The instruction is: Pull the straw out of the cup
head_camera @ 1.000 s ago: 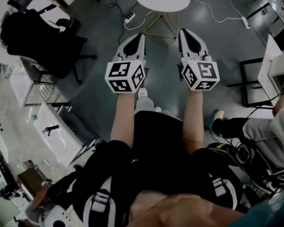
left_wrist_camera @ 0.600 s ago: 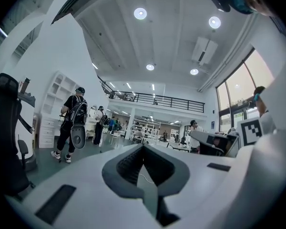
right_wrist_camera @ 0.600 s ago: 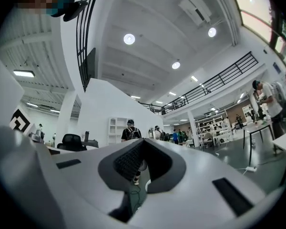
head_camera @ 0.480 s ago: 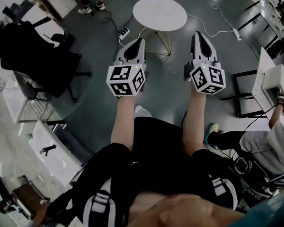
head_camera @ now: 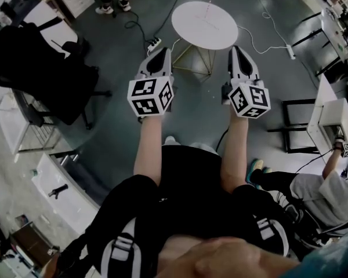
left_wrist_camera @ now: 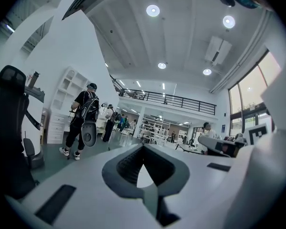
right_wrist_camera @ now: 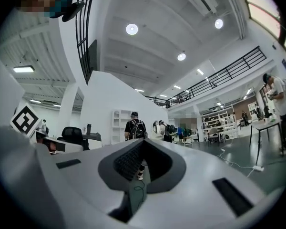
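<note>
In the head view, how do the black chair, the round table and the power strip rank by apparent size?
1. black chair, largest
2. round table
3. power strip, far smallest
Chair and table are fairly close, and the chair's dark outline is hard to trace.

Both of my arms are extended forward, side by side and roughly parallel. My left forearm point(head_camera: 148, 149) and right forearm point(head_camera: 234, 150) are bare. My left gripper point(head_camera: 162, 52) points ahead with its marker cube point(head_camera: 151, 96) nearest my wrist. Its jaws are closed tip to tip with nothing between them. My right gripper point(head_camera: 236, 51) is level with it and well apart from it, marker cube point(head_camera: 249, 100) likewise rearward. Its jaws are also closed and empty.
</note>
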Demonstrator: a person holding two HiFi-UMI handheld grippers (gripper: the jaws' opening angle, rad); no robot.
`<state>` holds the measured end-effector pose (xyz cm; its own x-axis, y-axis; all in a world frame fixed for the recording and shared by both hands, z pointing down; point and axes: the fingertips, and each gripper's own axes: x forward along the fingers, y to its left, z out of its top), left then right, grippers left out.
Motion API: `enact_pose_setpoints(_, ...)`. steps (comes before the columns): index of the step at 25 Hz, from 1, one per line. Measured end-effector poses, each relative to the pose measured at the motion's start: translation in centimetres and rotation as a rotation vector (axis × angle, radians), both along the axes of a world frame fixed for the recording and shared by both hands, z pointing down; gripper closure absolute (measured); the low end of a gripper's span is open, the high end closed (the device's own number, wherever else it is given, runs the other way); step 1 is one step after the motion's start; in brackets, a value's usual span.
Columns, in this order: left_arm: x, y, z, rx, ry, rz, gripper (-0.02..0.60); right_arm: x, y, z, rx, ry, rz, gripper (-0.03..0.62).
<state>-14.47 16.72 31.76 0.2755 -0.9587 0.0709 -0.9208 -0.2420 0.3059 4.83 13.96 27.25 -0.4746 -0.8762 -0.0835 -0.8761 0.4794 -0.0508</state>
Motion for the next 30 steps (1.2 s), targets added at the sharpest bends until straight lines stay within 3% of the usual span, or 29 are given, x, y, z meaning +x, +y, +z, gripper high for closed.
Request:
enact_pose_setpoints(4,-0.3,-1.1,0.0,0.008,0.007,0.029,0.574,0.0,-0.9,-0.1,0.000,0.007,0.029,0.577)
enact_pose_setpoints(13,3.1,-2.9,1.4,-0.017,0.041,0.128,0.574,0.3,-2.9,1.5,-0.040,0.037,0.047,0.577)
enact_pose_setpoints(21,2.3,-5.2,2.4,-0.040,0.019,0.101,0.574,-0.5,-6.6,2.6,-0.068,-0.018,0.039,0.577)
enact_pose_setpoints(26,1.0,-7.9,2.8,-0.061,-0.006,0.080,0.574,-3.1,-9.4,3.7,-0.083,-0.026,-0.021,0.577)
enact_pose_setpoints(30,1.8,-10.9,3.7,-0.084,-0.016,0.096,0.574,-0.4,-12.1,4.5,-0.106,-0.075,0.024,0.577)
